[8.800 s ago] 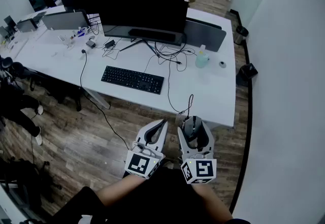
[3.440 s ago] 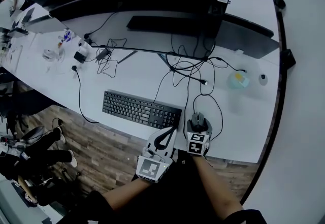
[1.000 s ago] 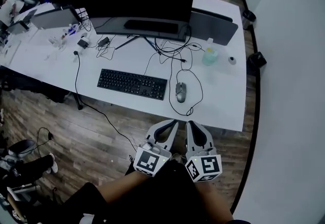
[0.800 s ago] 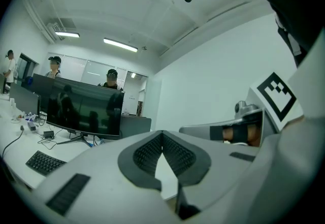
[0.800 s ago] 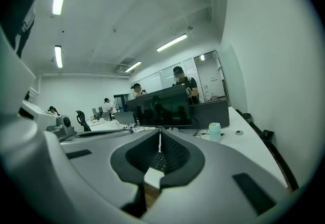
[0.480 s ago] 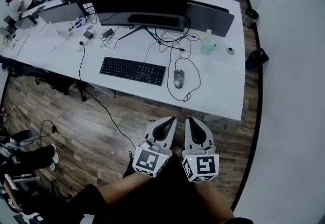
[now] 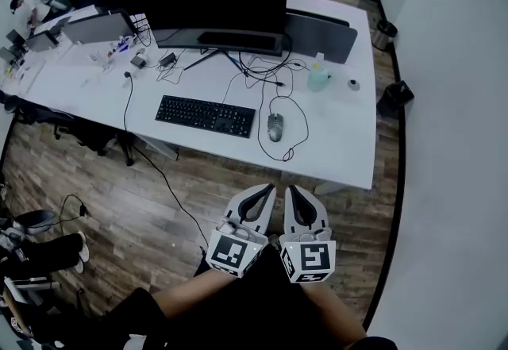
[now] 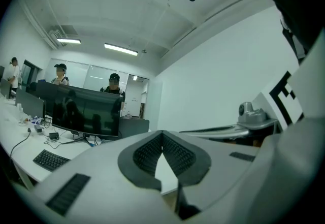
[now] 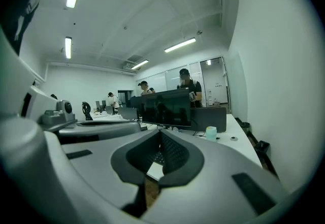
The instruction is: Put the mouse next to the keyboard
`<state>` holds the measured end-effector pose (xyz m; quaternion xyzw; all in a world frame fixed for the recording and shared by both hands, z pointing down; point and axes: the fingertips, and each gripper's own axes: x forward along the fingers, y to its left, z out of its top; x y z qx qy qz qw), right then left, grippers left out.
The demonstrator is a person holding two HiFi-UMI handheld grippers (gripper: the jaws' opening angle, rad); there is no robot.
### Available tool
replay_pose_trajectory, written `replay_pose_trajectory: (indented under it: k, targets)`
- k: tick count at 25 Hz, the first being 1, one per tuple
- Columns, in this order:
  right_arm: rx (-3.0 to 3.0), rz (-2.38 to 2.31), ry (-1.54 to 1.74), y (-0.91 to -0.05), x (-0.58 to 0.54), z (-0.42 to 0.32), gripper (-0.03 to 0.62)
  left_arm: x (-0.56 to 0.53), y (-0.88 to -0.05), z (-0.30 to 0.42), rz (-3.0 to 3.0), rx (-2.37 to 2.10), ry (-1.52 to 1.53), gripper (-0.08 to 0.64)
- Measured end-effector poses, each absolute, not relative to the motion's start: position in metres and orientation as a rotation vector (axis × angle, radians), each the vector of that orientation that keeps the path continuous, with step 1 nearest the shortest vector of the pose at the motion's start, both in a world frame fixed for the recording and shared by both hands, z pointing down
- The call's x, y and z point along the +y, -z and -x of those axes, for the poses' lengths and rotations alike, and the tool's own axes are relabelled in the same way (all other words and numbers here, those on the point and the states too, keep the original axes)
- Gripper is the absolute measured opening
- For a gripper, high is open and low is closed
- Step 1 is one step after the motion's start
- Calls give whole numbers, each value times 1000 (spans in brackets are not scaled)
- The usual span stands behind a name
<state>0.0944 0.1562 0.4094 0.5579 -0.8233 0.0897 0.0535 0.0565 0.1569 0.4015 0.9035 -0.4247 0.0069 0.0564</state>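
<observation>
Grey mouse on the white desk, just beside the right end of the black keyboard, in front of the wide monitor; tongs side by side above the wood floor, well apart from the desk; left gripper clenched on nothing, tips together; right gripper likewise clenched, empty.

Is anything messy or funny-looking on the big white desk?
Nothing is spilled or broken. The mouse sits neatly just right of the keyboard. Only its cable looks untidy, looping loosely toward the front edge of the desk, and more wires lie tangled under the monitor.
</observation>
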Motion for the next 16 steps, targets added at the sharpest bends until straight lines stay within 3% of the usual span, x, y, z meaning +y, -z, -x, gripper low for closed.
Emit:
replay_pose_trajectory:
  k: [16]
  targets:
    - [-2486, -1628, -141, -411, 162, -90, 18, 164, -410, -72, -2718, -1214, -20, 5]
